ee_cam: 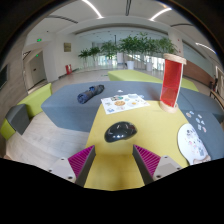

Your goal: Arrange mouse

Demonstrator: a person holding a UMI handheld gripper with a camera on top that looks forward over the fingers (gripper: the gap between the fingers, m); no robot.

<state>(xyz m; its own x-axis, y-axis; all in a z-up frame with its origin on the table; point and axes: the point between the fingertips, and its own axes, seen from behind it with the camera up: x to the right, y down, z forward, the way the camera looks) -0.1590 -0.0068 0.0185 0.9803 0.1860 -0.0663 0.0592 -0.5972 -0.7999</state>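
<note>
Magenta pads (82, 160) on my gripper (114, 162): fingers spread wide, holding nothing. Black mouse (120, 131): on yellow table (112, 165), just ahead between them. Red container (172, 78): beyond, contents unseen.

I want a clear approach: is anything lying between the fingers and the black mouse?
No. In the gripper view, only bare yellow tabletop separates the open gripper from the black mouse just ahead.

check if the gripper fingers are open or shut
Open: the hand-held gripper shows a wide gap between its pink pads; the mouse lies just ahead, untouched.
</note>
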